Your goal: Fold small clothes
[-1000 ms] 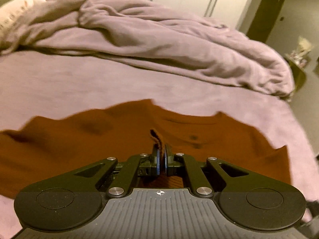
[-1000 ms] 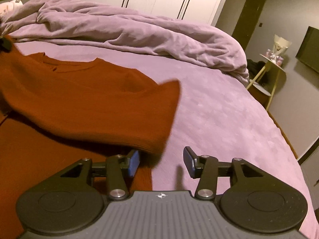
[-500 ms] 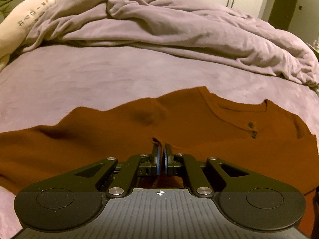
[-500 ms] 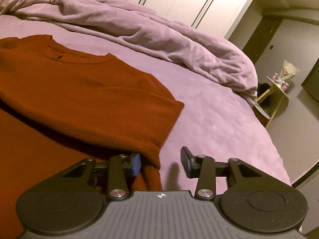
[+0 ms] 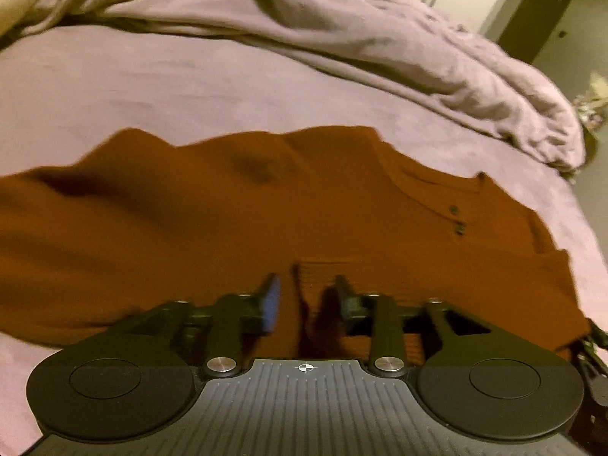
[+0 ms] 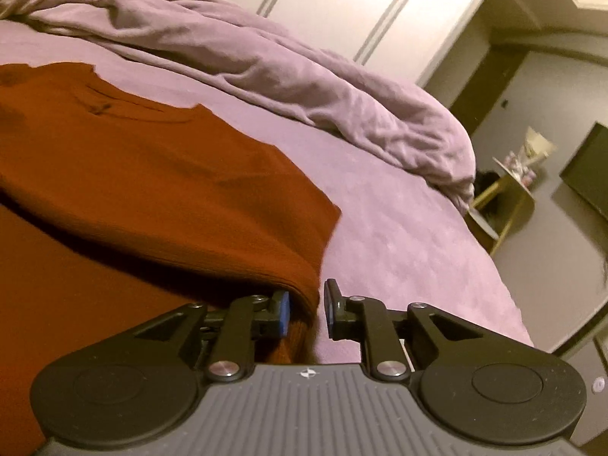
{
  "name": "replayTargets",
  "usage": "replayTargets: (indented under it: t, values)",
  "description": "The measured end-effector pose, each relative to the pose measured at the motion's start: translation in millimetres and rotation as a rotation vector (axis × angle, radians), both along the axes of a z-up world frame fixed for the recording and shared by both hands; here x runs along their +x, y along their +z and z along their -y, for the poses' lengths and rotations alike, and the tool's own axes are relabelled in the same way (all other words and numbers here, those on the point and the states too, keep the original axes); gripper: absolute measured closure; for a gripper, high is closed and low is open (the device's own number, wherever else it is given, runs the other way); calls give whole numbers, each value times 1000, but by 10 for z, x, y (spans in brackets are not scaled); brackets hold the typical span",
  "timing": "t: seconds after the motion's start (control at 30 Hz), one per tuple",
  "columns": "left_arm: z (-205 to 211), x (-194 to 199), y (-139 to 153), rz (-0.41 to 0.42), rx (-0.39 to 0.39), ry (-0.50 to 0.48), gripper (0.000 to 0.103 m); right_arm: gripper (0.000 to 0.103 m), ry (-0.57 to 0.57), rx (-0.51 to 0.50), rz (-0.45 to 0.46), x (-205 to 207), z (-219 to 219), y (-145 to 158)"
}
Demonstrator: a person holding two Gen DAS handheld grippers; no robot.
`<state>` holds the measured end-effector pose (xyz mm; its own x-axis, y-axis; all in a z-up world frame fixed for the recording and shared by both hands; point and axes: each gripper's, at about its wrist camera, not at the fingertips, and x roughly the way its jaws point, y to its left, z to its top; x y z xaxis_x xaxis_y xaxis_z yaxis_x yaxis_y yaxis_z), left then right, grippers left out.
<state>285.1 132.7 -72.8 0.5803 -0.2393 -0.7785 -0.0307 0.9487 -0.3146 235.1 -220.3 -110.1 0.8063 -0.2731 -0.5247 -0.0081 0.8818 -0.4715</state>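
1. The left claw (image 5: pixel 306 298), clenched on a pinch of the rust-brown shirt (image 5: pixel 266 220) half a second ago, now stands released, its fingers spread with the ribbed hem between them and nothing gripped
2. The right claw (image 6: pixel 306 309) was already released and remains so; the folded edge of the shirt droops between its fingers without being clamped
3. The shirt lies on the purple bed (image 5: pixel 152 87), nearer the camera than the rumpled duvet (image 5: pixel 380 38), its lower part laid over its upper part, buttons beside the collar
4. Judgement: letting go marks this fold as placed; the next fold probably needs a fresh grasp
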Motion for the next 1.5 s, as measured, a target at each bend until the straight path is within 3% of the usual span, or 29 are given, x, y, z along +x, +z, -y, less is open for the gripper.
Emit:
replayTargets:
  t: [0.13,0.2,0.23,0.27,0.37,0.53,0.63,0.87,0.97,1.1,1.23,1.37,1.5]
  values:
    - [102,55,-36,-14,-87,-34,53,86,0,-6,-5,23,-17,-21]
    - [195,102,-51,-23,-57,-63,65,86,2,-14,-5,44,-43,-27]
    - [243,119,-45,-19,-31,-78,86,86,5,-21,-6,46,-57,-34]
    - [285,138,-26,-12,-8,-87,91,86,10,-32,-8,55,-72,-46]
    - [328,157,86,35,47,-77,94,92,14,-54,-13,59,-103,-67]
    - [243,163,341,151,76,-36,94,90,11,-59,2,29,-149,-45]
    - [175,206,399,178,125,-8,94,89,22,-79,-3,5,-180,-82]
    - [198,287,28,83,245,-21,94,90,18,-83,-21,36,-183,-125]
    - [185,256,-105,68,261,-22,93,91,16,-105,-27,75,-159,-178]
    - [78,228,-57,59,243,13,86,90,49,-126,-39,59,-166,-156]
    - [-123,101,116,71,262,94,84,82,44,-35,-56,-106,-89,58]
    - [-230,-92,268,114,161,96,61,82,43,107,-17,-286,-34,353]
    - [-67,-111,200,90,87,48,58,82,71,174,-21,-145,-214,397]
